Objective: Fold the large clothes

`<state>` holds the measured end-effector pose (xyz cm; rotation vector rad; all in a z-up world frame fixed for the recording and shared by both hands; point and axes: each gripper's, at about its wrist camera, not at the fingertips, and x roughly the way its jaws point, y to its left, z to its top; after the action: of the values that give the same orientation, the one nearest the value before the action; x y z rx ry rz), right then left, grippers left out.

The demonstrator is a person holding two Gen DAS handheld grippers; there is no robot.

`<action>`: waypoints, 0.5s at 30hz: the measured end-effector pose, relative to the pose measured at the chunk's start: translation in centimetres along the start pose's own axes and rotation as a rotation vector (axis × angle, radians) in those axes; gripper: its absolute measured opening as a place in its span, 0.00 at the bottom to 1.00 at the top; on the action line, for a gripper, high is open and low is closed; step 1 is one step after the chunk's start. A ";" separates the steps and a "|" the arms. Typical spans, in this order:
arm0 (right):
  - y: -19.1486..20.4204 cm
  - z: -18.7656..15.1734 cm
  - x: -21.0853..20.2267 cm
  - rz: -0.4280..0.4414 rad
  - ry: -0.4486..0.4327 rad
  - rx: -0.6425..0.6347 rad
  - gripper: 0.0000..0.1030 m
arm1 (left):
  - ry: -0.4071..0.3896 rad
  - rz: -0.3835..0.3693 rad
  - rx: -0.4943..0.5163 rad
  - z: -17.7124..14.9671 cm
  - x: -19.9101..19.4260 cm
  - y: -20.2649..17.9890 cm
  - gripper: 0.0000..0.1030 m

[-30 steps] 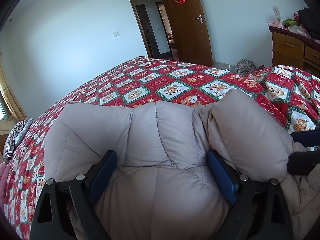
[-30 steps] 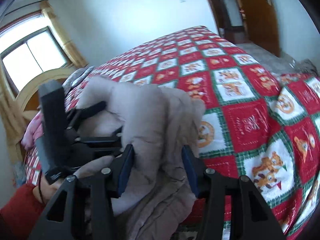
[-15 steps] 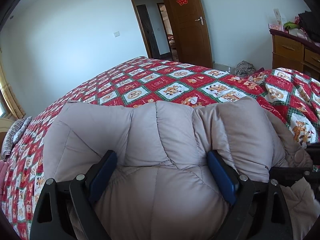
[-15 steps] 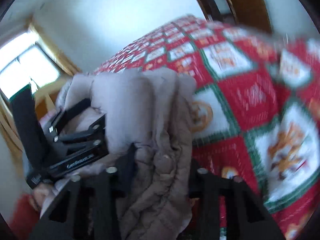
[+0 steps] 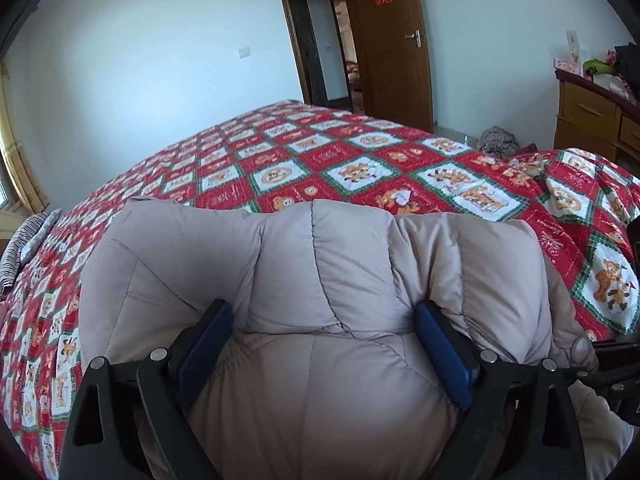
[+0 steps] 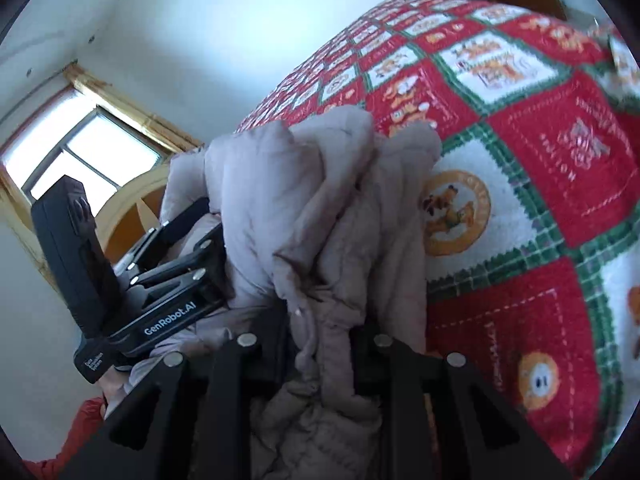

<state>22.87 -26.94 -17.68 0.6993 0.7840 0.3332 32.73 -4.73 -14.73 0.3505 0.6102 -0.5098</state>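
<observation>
Gripping padded jacket (image 5: 320, 280) on bed (image 5: 360, 160): left tool (image 5: 324, 344) clenched, right tool (image 6: 320, 344) closing.

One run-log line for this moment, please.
left gripper: shut on coat | right gripper: closing on coat edge | bed: under coat

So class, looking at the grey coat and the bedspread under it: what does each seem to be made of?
Coat: likely smooth, matte synthetic shell over soft padding; stitched seams divide it into puffy panels.
Bedspread: looks like printed woven cloth in red, white and green squares with bears; a slight sheen, so the fibre stays uncertain.
</observation>
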 end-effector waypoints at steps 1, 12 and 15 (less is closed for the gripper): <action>0.0 0.1 0.1 -0.003 -0.002 -0.007 0.22 | 0.002 -0.001 0.000 0.0 -0.1 0.0 0.90; 0.7 -0.9 -1.0 -0.050 0.001 -0.039 0.21 | -0.027 -0.013 -0.017 0.5 -2.9 1.0 0.90; 0.5 -1.0 -1.1 -0.037 -0.001 -0.032 0.21 | -0.104 -0.021 -0.140 1.9 -5.3 4.4 0.90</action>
<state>21.44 -26.67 -17.25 0.6544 0.7884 0.3115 32.25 -0.08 -9.28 0.1845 0.5462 -0.4995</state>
